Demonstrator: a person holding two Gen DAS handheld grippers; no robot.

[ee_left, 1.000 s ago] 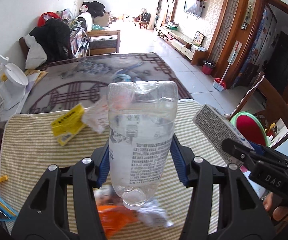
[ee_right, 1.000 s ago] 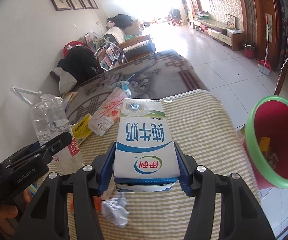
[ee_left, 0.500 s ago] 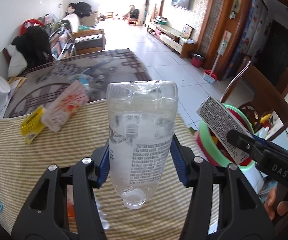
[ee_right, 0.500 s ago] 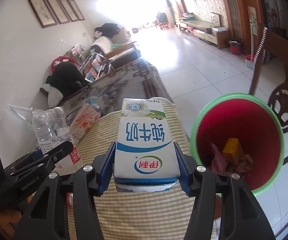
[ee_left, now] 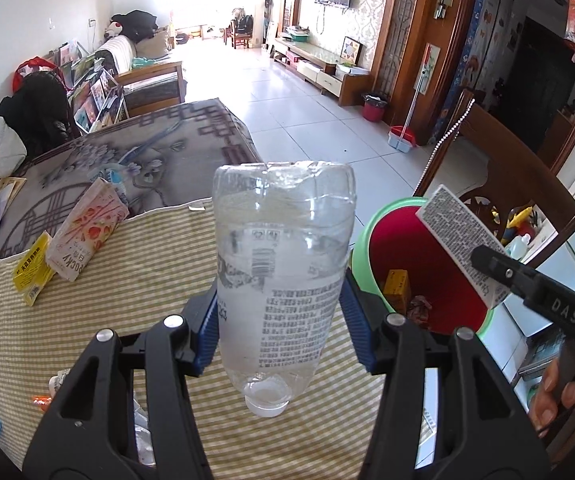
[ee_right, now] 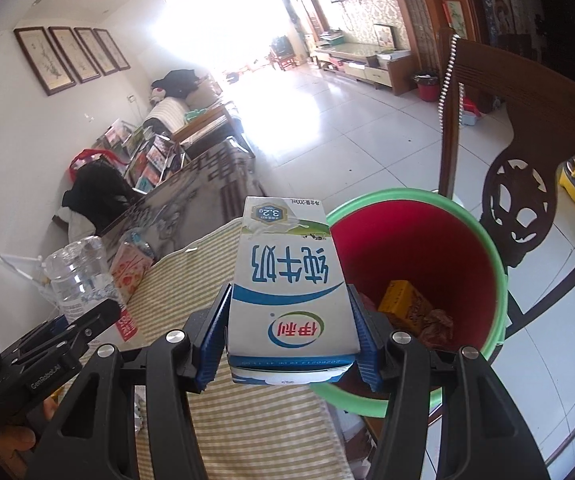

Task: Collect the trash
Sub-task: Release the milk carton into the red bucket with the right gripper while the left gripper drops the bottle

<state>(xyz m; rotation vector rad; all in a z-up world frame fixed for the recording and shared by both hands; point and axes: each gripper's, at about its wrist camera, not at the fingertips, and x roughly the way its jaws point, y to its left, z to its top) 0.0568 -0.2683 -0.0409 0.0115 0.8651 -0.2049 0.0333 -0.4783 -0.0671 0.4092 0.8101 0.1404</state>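
The left gripper [ee_left: 281, 316] clamps a bottle [ee_left: 283, 276] neck-down over the desk [ee_left: 127, 288]; the right gripper [ee_right: 289, 336] clamps a carton [ee_right: 287, 280] at the bin [ee_right: 467, 220] rim, seemingly poised for dropping.

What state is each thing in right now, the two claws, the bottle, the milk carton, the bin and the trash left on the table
Left claw: shut on the plastic bottle.
Plastic bottle: empty, held cap-down.
Right claw: shut on the milk carton.
Milk carton: held, print upside down, beside the bin's rim.
Bin: open, some trash inside.
Pink snack box: lying on the striped cloth.
Yellow packet: lying beside the box.
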